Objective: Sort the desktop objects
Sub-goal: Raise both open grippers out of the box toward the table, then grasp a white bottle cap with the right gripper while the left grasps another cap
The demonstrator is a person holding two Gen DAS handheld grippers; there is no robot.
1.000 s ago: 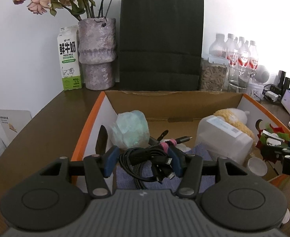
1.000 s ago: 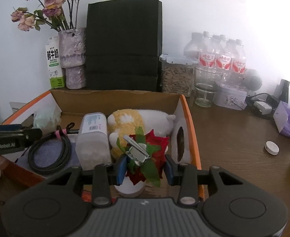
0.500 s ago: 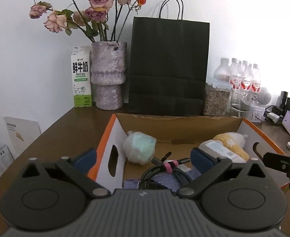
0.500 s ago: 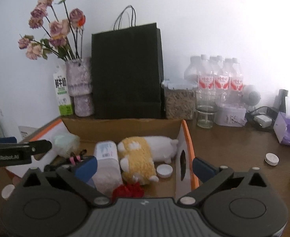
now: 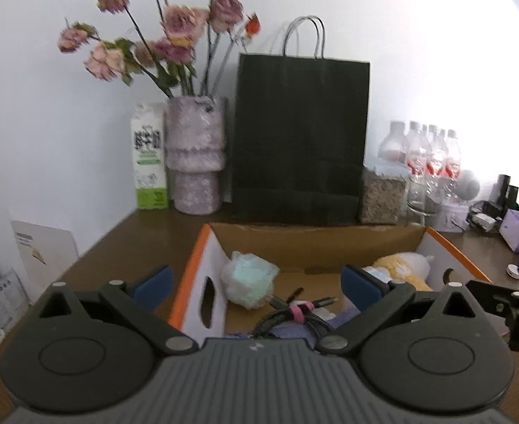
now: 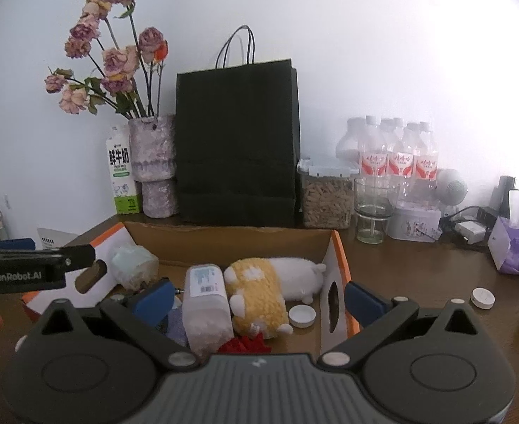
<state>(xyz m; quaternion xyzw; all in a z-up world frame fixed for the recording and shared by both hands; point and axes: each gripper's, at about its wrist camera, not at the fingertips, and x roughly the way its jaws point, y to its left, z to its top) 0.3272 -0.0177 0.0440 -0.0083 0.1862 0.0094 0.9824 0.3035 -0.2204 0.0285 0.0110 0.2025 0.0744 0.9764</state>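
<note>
Cardboard box [image 6: 224, 243], my landmark: inside lie 1 plush toy [image 6: 259, 293], 1 plastic bottle [image 6: 206, 300], 1 cable bundle [image 5: 294, 314] and 1 red flower [image 6: 242, 344] at the near edge. My left gripper [image 5: 256, 281] and right gripper [image 6: 257, 295] hover above it, both spread fully wide, holding nothing.

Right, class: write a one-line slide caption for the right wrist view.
Open right gripper above a cardboard box holding a plush toy.

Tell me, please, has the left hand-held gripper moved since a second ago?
Yes. The left hand-held gripper has risen and drawn back from the cardboard box, and now stands open, off the cable bundle.
</note>
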